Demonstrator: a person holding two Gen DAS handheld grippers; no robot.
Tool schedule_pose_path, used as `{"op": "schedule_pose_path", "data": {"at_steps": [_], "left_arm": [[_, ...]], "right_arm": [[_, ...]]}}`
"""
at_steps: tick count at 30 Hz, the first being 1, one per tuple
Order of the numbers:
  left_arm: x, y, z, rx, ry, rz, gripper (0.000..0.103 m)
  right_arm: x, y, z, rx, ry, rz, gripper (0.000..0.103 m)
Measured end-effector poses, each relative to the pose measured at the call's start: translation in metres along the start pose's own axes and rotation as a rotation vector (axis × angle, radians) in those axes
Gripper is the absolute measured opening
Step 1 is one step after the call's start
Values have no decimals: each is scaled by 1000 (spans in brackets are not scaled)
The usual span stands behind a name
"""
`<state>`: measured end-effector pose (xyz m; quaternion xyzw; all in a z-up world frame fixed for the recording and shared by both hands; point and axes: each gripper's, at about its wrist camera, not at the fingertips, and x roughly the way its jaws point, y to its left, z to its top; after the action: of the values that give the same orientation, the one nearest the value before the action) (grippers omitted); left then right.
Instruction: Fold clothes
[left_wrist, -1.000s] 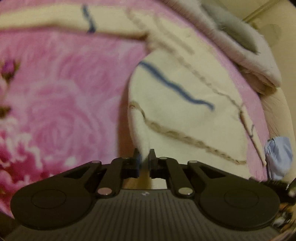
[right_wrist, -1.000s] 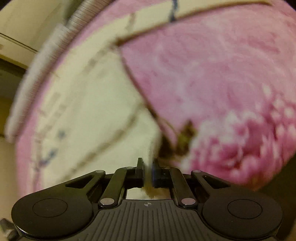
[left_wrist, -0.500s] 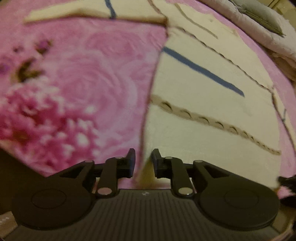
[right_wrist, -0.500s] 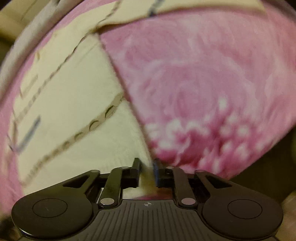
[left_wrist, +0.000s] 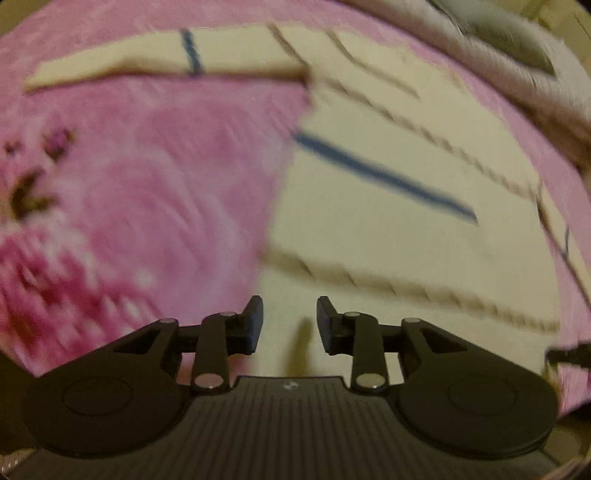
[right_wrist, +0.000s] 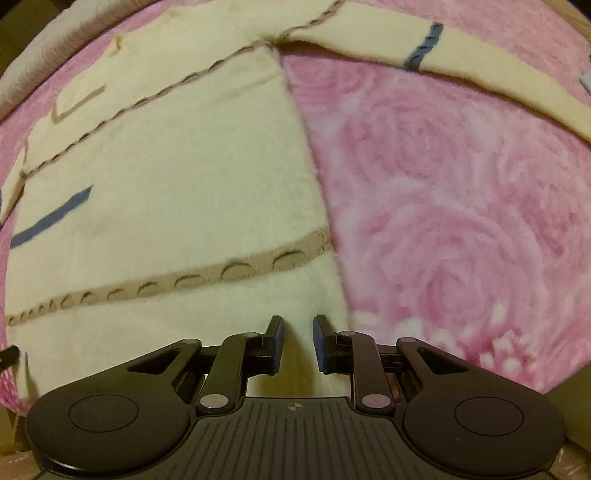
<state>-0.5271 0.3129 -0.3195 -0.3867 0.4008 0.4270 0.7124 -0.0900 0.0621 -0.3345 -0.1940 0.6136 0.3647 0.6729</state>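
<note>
Both grippers have let go since half a second ago: each pair of jaws, then nearly pressed together on the hem of the cream sweater (right_wrist: 177, 177), now stands spread with nothing between them, and the garment lies flat on the pink rose-patterned blanket (right_wrist: 461, 206).

From the right wrist view, the right gripper (right_wrist: 298, 343) hangs low over the sweater's bottom corner, fingers pointing toward 12 o'clock along the side edge, which runs from the fingertips up to the armpit at about 12 o'clock. One sleeve (right_wrist: 461, 62) stretches out toward 2 o'clock, crossed by a blue band (right_wrist: 423, 46). A tan trim band (right_wrist: 177, 282) with arc marks crosses the body toward 9 o'clock. Bare blanket fills the whole area from 1 to 4 o'clock.

From the left wrist view, which is blurred by motion, the left gripper (left_wrist: 290, 325) sits over the opposite bottom corner of the sweater (left_wrist: 388, 240), the cloth's side edge rising toward 12 o'clock just off the left fingertip. A blue stripe (left_wrist: 384, 177) lies at about 1 o'clock. Open blanket (left_wrist: 147, 184) spreads from 8 to 11 o'clock; a pale bedding heap (left_wrist: 517, 74) borders the blanket at 2 o'clock.
</note>
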Motion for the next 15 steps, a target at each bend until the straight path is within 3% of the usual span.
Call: {"op": "schedule_pose_path", "data": {"at_steps": [3,7,9,12,15], "left_arm": [[-1,49,41,-118,-69,43,34],[1,134,100,-431,-178,75,34],[3,172,126,-576,-236,84,33],[16,214,158,-698,-293,95,34],[35,230,181,-650,-284,164,34]], "right_arm": [[-5,-6,19,105,-5,2,21],[0,-9,45,265,-3,2,29],[4,-6,53,307,-19,-38,30],[7,-5,62,366,-55,-86,32],[13,-4,62,425,-62,-121,33]]}}
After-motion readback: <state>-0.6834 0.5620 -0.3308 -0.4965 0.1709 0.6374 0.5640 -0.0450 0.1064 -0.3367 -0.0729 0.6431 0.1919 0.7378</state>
